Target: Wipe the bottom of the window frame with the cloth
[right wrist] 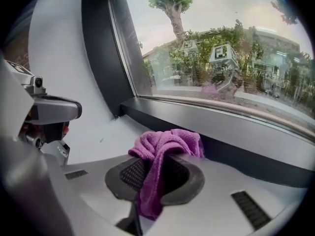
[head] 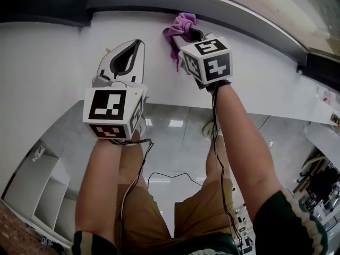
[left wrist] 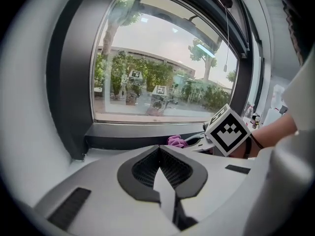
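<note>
**At the window sill: cloth poised against the bottom rail**

Up at 12 o'clock on the white sill (head: 255, 73), right tool (head: 187, 35) clamped tight on the purple cloth (head: 180, 24). Wad bunched over the tips, one tail hanging down between the pads.

Left tool (head: 138, 43) pressed together on nothing. Parked at 9 o'clock of the right one and set further back from the glass.

Straight ahead of the cloth, at 12 o'clock, the grey bottom rail of the window frame (right wrist: 246, 132). Long axis running from 9 o'clock to 3 o'clock across the head view, curving down toward 4 at the far end. Corner of the frame off at 10 o'clock from the wad in the right gripper view, with the longer stretch of rail reaching away toward 3.

Cloth just beside the rail, perhaps already touching. Contact not clear from any view.

By these pictures, wiping about to start or barely under way. Right tool plainly the nearer and the only one carrying the cloth, so the stroke looks to be its job. Probably a small push forward to 12 to seat the wad, then a sideways drag along the rail's length. Possible snag: the loose tail trailing over the sill instead of wiping the rail.
</note>
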Motion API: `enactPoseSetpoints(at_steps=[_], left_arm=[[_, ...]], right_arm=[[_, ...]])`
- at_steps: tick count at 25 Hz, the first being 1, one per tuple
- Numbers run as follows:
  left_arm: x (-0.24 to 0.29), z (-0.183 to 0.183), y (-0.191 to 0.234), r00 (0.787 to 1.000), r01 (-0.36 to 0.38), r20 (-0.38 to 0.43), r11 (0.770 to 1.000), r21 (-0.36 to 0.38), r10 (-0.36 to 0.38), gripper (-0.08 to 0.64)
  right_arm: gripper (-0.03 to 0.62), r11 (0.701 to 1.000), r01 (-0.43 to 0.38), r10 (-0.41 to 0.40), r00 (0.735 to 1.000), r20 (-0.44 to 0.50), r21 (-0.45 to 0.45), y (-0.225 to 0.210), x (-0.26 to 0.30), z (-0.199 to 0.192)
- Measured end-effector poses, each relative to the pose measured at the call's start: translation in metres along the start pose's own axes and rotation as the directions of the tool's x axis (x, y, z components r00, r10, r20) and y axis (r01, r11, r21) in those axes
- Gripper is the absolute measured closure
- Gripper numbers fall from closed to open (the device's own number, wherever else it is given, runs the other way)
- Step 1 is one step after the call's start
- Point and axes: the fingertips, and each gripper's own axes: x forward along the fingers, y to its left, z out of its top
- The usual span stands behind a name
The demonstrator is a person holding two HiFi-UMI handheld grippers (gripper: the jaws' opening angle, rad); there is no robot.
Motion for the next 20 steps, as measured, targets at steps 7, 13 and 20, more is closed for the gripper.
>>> enactPoseSetpoints(at_steps=[7,13,20], left_arm=[[-0.02,0.003,0.037,1.0,-0.02,0.009,1.0,-0.015,0.02,0.552],[-0.036,0.004,0.068,0.998,-0.056,0.027,0.998,-0.039,0.057,0.552],[-0.059,0.002,0.086,0.995,-0.088,0.042,0.993,-0.073,0.092,0.552]], right_arm=[[0.523,0.999,-0.031,0.031,0.999,0.009,-0.025,0.035,0.03,0.023],[0.523,0.995,-0.086,0.087,0.996,0.018,-0.055,0.078,0.06,0.045],[0.523,0.98,-0.167,0.168,0.986,0.004,-0.11,0.121,0.092,0.066]])
